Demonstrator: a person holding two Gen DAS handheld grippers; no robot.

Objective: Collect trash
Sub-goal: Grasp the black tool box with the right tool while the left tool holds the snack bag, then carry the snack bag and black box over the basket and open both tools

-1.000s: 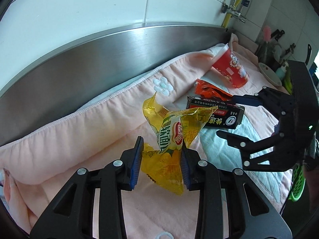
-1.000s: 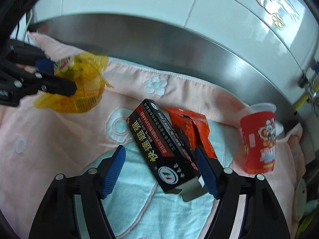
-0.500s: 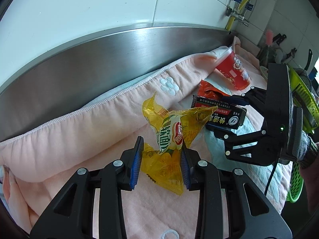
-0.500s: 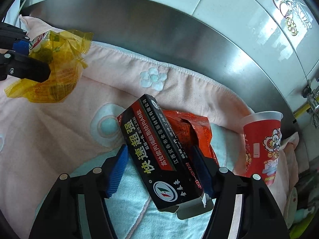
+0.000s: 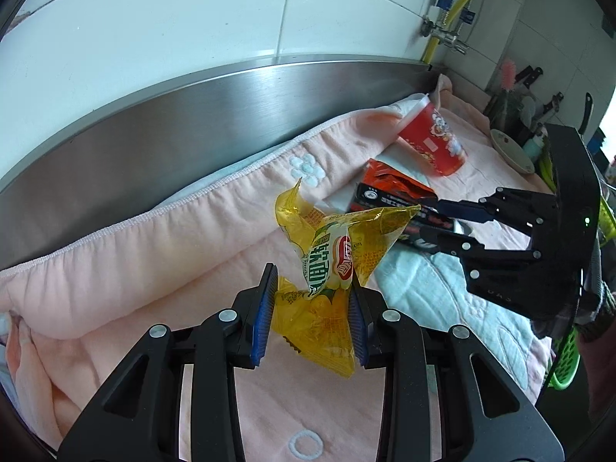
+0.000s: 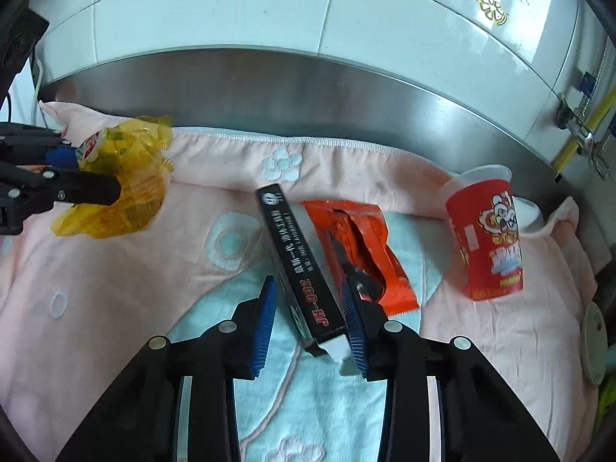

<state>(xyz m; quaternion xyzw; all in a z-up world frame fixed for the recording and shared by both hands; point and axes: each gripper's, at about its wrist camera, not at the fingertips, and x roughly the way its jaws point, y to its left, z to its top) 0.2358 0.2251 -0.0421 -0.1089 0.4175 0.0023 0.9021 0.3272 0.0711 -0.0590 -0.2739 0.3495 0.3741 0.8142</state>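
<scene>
Left claw (image 5: 312,300): clenched on a yellow wrapper (image 5: 335,258), lifted above the blanket (image 5: 154,254). Right claw (image 6: 310,317): pads on either side of a black box (image 6: 298,269), tilted on its edge; whether gripped, cannot tell. Orange packet (image 6: 365,246) just beside the box. Red cup (image 6: 487,238) upright, apart. Steel ledge (image 6: 269,88) and tiled wall (image 6: 231,11) behind.

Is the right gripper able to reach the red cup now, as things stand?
Probably not yet. The right gripper has the black box between its pads, so it is occupied. The red cup stands further right on the blanket, with nothing blocking the way.
</scene>
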